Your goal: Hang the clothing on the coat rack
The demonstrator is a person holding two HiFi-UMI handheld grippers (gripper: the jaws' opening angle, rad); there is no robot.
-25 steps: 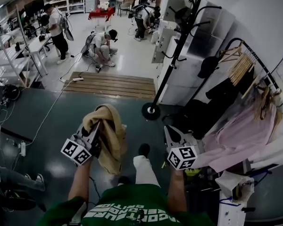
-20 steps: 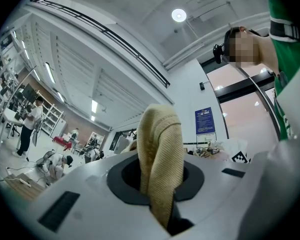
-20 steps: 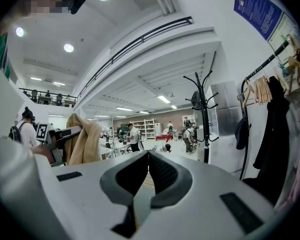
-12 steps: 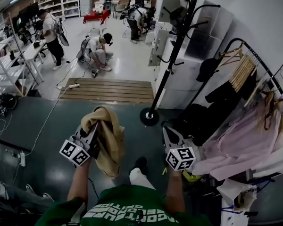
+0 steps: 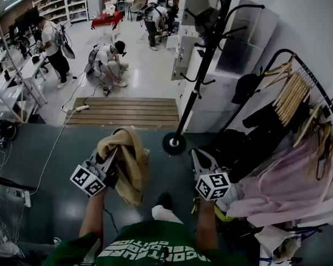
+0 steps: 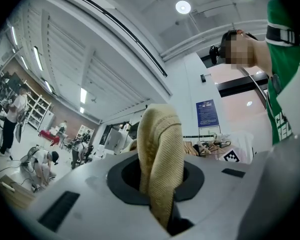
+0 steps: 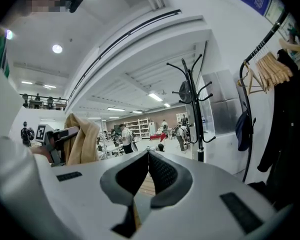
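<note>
While it is pinched between the jaws of the left tool, the tan knitted garment is held up over the dark grey floor. Its folds are draped over the jaw tips and hang down on the inner side of that tool. In the left gripper view a ribbed fold of the fabric is seen clamped between the pads and rising above them.

The right tool is held beside the garment but apart from it. Its jaws are pressed together with nothing between them.

Ahead of the right tool, the tall black metal coat rack with curved hooks is stood on its round base. The garment is kept well apart from it.

To the left of that base a slatted wooden platform is laid on the floor. To the right, a black clothes rail with wooden hangers is loaded with dark and pink clothing. Several people are seen on the pale floor farther back.
</note>
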